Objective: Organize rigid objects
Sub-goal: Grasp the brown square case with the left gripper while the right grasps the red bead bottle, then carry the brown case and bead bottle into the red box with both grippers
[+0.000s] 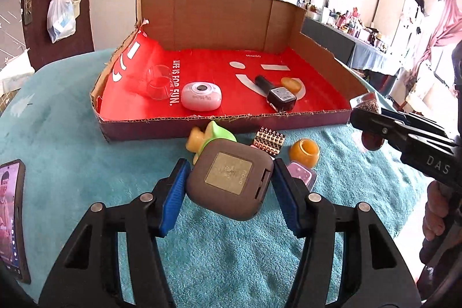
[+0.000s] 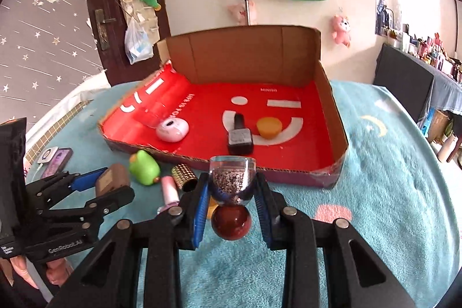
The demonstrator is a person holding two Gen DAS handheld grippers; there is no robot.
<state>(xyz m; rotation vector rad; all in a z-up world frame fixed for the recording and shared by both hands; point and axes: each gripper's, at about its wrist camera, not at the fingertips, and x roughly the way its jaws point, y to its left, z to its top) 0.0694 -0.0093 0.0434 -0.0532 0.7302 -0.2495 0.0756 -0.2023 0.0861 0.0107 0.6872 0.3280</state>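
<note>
Left gripper (image 1: 229,178): clamped on a grey square compact (image 1: 229,178), held just above the teal towel (image 1: 86,163), short of the box.
Right gripper (image 2: 232,192): closed on a glittery bottle (image 2: 232,175) with a round dark red cap (image 2: 231,224) hanging below the pads.
Slip risk, bottle: pinched on curved glass, heavy cap low; could swivel or drop if tilted.
Slip risk, compact: gripped by rounded corners; could twist out.
Collision risk: near wall of cardboard box (image 1: 202,126) low but in the path; both loads heading there could also knock together.
Box contents: clear glass (image 1: 157,82) on its side, white oval case (image 1: 201,95), dark nail polish bottle (image 1: 275,94), orange cap (image 1: 291,83).
Outside, by the near wall: green toy (image 2: 144,168), studded gold cylinder (image 2: 184,173), pink bottle (image 2: 169,189), orange cup (image 1: 304,153).
</note>
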